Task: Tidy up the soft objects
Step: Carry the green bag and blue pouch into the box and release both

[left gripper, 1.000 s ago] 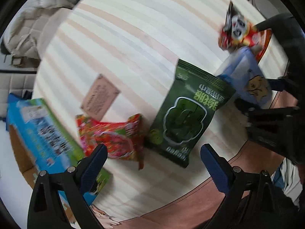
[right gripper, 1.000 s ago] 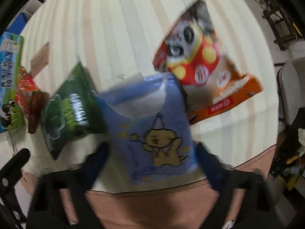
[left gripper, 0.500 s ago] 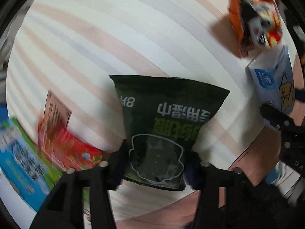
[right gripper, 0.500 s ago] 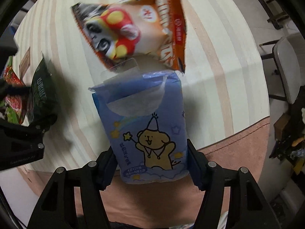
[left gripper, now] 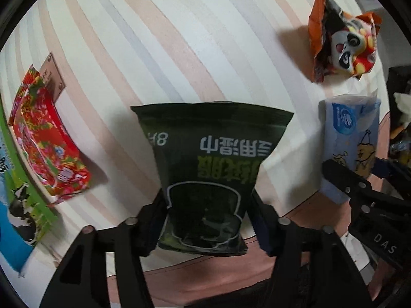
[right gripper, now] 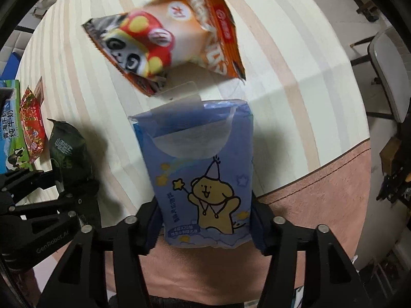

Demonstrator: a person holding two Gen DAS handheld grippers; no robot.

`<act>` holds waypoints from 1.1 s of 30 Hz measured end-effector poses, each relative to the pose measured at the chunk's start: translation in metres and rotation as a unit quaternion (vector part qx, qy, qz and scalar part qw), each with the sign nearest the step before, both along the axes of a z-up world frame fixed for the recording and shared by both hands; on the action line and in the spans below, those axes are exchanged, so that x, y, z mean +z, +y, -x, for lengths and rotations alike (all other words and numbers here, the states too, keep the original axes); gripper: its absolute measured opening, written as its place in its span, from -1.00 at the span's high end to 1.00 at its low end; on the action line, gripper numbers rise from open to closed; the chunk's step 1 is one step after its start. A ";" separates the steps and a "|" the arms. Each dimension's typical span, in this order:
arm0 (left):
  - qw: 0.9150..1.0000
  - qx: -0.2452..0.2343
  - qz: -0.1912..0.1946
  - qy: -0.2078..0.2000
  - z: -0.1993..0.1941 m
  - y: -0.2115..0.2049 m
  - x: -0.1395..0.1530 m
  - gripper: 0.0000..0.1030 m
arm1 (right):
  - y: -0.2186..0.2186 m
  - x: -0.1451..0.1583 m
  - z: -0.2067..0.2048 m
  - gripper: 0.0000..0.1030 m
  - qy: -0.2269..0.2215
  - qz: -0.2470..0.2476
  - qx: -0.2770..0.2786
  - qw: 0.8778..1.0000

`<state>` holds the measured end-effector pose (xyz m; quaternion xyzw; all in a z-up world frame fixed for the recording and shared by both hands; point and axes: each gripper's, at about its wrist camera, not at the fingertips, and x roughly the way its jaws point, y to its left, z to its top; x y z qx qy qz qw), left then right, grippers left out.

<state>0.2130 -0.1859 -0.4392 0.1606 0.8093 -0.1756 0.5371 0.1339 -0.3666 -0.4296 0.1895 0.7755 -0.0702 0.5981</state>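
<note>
- The left gripper (left gripper: 208, 220) has the dark green pouch (left gripper: 209, 169) between its pads, pinched by its near end; its jaws have just been opening a little after a hard squeeze, yet the pads look to be pressing the pouch's sides.
- The right gripper (right gripper: 205, 220) pinches the blue tissue pack (right gripper: 200, 174) by its near end, jaws having just eased in slightly. The pack sticks out ahead of the pads over the striped tablecloth (right gripper: 282, 77).
- Risk, as I judge it: both packs are soft and held only at one end, so the free end could sag or the pack slide out if the grip loosens further. The green pouch looks slick, and a squashed pouch may spring back and slip.
- Another risk: the two grippers are close side by side, so swinging either could knock the neighbour's pack.
- Just ahead of the right gripper lies the orange panda snack bag (right gripper: 164, 43); pushing the tissue pack forward could shove it.
- Count: one green pouch, one blue tissue pack, one panda bag, one red floral packet (left gripper: 48, 143) and one milk carton (left gripper: 15, 205) off to the left gripper's left, plus one small brown card (left gripper: 52, 77) beyond the red packet.
</note>
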 end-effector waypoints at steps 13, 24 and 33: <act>0.996 0.057 0.024 -0.066 0.036 0.042 0.046 0.33 | 0.023 0.010 -0.006 0.27 -0.016 0.080 0.033 0.996; 0.965 0.160 0.119 -0.171 0.055 0.138 0.182 0.33 | 0.071 0.127 0.015 0.31 -0.106 0.001 0.059 0.993; 0.936 0.235 0.098 -0.244 0.012 0.295 0.261 0.33 | 0.221 0.227 -0.063 0.31 -0.184 -0.089 0.160 0.966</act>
